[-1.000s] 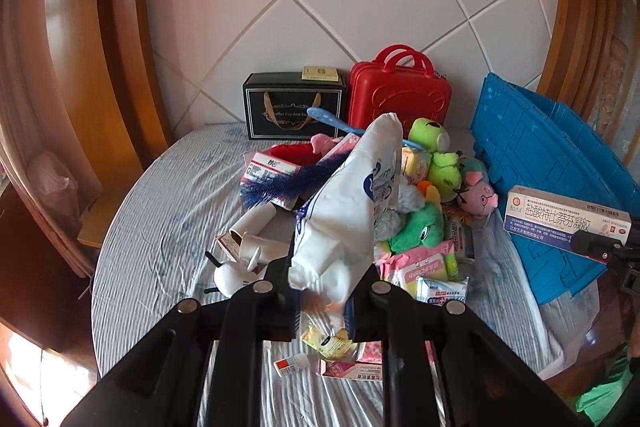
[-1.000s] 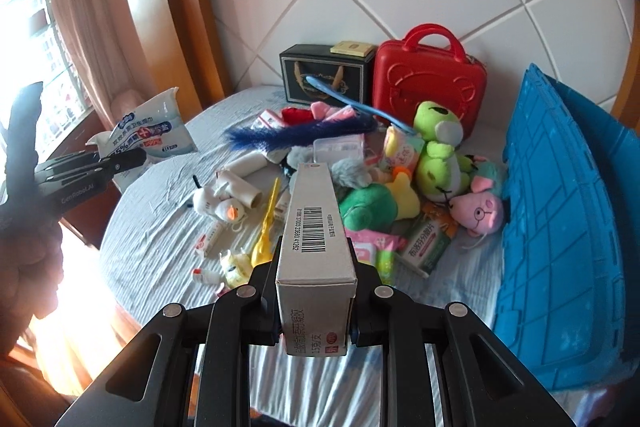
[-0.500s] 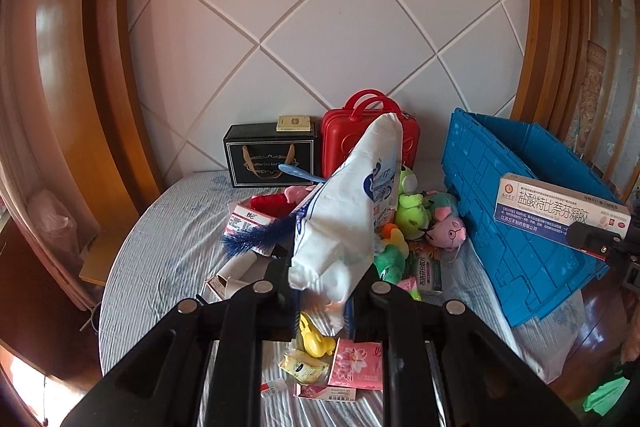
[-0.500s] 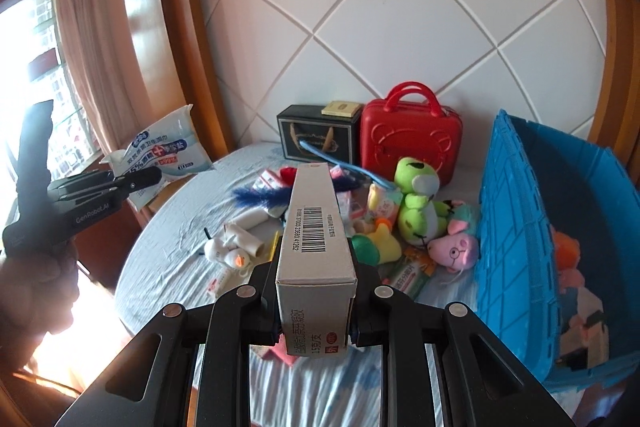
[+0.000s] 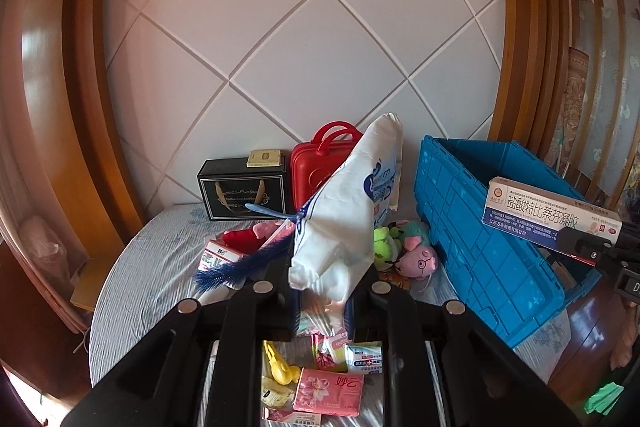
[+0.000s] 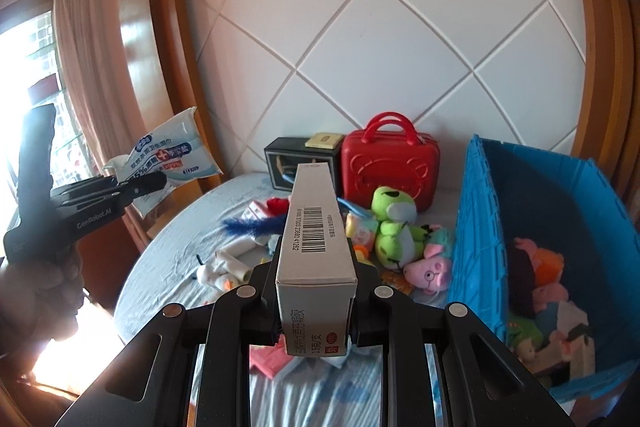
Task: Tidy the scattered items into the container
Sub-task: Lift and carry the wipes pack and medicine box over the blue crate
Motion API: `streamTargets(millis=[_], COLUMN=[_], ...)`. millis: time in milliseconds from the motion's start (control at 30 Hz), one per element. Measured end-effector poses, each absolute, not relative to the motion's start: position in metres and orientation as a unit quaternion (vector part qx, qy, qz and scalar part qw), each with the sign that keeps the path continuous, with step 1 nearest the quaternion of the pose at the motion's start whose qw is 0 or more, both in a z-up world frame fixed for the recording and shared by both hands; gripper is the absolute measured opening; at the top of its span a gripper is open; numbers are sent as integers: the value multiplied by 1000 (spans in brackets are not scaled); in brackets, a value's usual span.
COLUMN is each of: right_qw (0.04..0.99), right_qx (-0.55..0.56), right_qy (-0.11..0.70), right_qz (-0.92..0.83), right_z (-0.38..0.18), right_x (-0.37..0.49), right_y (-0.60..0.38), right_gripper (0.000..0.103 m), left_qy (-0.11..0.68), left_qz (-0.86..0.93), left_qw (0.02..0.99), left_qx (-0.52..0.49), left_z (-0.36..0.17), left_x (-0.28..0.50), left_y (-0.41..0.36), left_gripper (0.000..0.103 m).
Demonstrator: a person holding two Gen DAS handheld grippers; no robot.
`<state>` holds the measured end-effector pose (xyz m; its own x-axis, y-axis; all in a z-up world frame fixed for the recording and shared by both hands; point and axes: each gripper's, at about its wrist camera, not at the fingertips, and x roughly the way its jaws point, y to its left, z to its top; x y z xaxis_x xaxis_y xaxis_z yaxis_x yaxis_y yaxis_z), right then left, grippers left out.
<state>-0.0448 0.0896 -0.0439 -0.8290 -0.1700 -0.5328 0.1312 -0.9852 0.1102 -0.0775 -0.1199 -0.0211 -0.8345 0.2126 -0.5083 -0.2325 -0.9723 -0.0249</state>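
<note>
**Both grabbers up off the bed, crate coming into view**

Compared with a second ago, we've lifted both grippers well above the pile on the bed, and the blue crate (image 6: 472, 211) now shows its inside instead of just its side wall.

Left gripper (image 5: 322, 301) is clamped on the white wet-wipes pack (image 5: 340, 227), which sticks up and forward between the fingers. Seen from the right wrist, that pack (image 6: 168, 155) hangs in the air well left of the crate, over the bed's edge.

Right gripper (image 6: 316, 311) is squeezed tight on the long medicine box (image 6: 314, 227), barcode side up, pointing ahead just left of the crate. The left wrist view shows the box (image 5: 548, 215) held in front of the crate's near corner.

Inside the crate there are plush toys (image 6: 540, 267) already. Just left of it on the bed sit the green frog (image 6: 394, 223) and pink pig (image 6: 428, 269); the red case (image 6: 390, 171) stands behind them.
</note>
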Motion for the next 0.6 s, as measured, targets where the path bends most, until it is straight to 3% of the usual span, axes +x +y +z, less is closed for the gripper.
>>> streamTargets(millis=[600], right_qw=[52], right_qx=[259], right_qy=[-30], right_qz=[-964], right_z=[-25], right_x=[-36], right_y=[220], right_gripper=[22], left_qy=[31], left_qz=[961], left_qw=[164], left_qx=[-223], left_z=[20], left_x=[-102], left_y=[26], left_gripper=[15])
